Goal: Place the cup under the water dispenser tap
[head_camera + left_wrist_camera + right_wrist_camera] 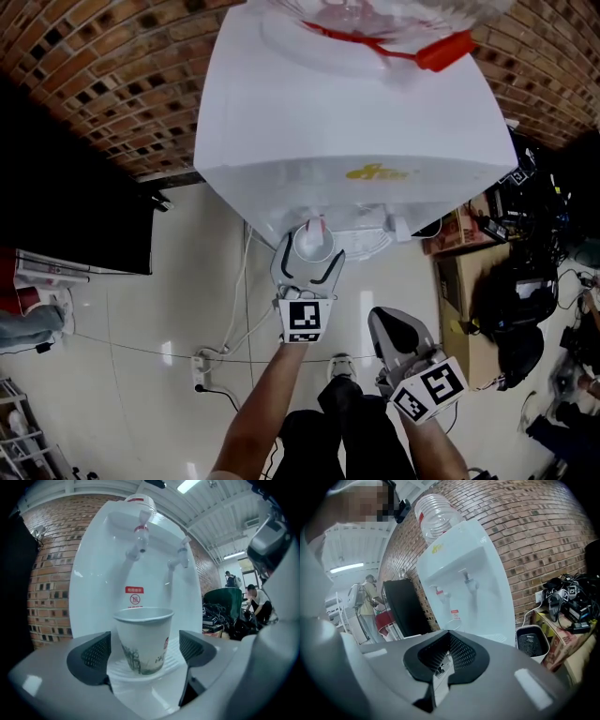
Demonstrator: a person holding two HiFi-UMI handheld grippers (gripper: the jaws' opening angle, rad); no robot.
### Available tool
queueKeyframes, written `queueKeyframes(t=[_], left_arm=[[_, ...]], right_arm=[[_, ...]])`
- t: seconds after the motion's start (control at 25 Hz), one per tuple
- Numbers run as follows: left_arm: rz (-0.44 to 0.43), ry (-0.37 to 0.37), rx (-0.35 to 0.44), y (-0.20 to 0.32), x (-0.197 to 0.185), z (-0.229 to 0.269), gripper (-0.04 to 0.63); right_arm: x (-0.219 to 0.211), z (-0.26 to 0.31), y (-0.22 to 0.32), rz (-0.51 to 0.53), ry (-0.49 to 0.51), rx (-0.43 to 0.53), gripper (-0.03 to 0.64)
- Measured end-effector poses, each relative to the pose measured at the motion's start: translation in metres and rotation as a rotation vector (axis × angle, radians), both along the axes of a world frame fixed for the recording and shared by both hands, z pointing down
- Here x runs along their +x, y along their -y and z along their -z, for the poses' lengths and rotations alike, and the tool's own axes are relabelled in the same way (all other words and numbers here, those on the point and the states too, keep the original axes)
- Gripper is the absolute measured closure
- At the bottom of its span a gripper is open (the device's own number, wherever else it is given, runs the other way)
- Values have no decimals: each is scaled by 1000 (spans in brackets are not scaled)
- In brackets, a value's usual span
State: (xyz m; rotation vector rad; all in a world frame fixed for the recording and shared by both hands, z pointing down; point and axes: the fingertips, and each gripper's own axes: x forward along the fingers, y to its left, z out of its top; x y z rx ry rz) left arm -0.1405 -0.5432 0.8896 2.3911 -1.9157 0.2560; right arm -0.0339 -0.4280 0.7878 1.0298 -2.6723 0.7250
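A white paper cup (143,639) with a grey print stands upright on the drip tray (174,652) of the white water dispenser (93,573), below the red-marked tap (139,538). My left gripper (144,649) is open, one pad on each side of the cup with a gap on both sides. From the head view the cup (312,242) sits between the left gripper's (309,257) dark jaws, under the dispenser's (356,112) front. My right gripper (389,323) hangs back to the right, shut with nothing in it (446,634).
A second tap (178,557) is to the right of the red one. A black cabinet (75,187) stands left of the dispenser. A power strip with cables (202,361) lies on the floor. Cardboard boxes and equipment (469,272) crowd the right. People stand in the background.
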Motion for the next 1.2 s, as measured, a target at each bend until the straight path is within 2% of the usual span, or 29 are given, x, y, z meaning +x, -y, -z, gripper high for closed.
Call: queueKeyframes(t=[0.16, 0.32, 0.48, 0.6, 0.8, 0.84, 1.04, 1.12, 1.2], left_arm=[[37, -37, -71, -30, -9, 5, 140], [65, -59, -131, -61, -24, 35, 141], [76, -98, -143, -88, -30, 98, 149], [40, -153, -149, -113, -24, 160, 162], [-39, -160, -145, -156, -5, 269, 262], [-40, -170, -146, -163, -3, 287, 290], [-17, -218, -169, -203, 2, 360, 333], [3, -227, -172, -216, 0, 388, 407], [25, -226, -159, -231, -3, 416, 533]], right_arm=[[-6, 19, -2, -6, -9, -15, 617], [-14, 61, -6, -3, -4, -21, 617], [-13, 104, -8, -20, -18, -30, 617], [-13, 141, -11, -37, -15, -38, 616], [-13, 211, -23, -18, -37, -46, 617], [-12, 222, -27, -11, -44, -49, 616], [0, 271, -61, 3, -62, -72, 615], [4, 295, -73, 7, -63, -64, 617], [7, 319, -85, 10, -59, -47, 617]])
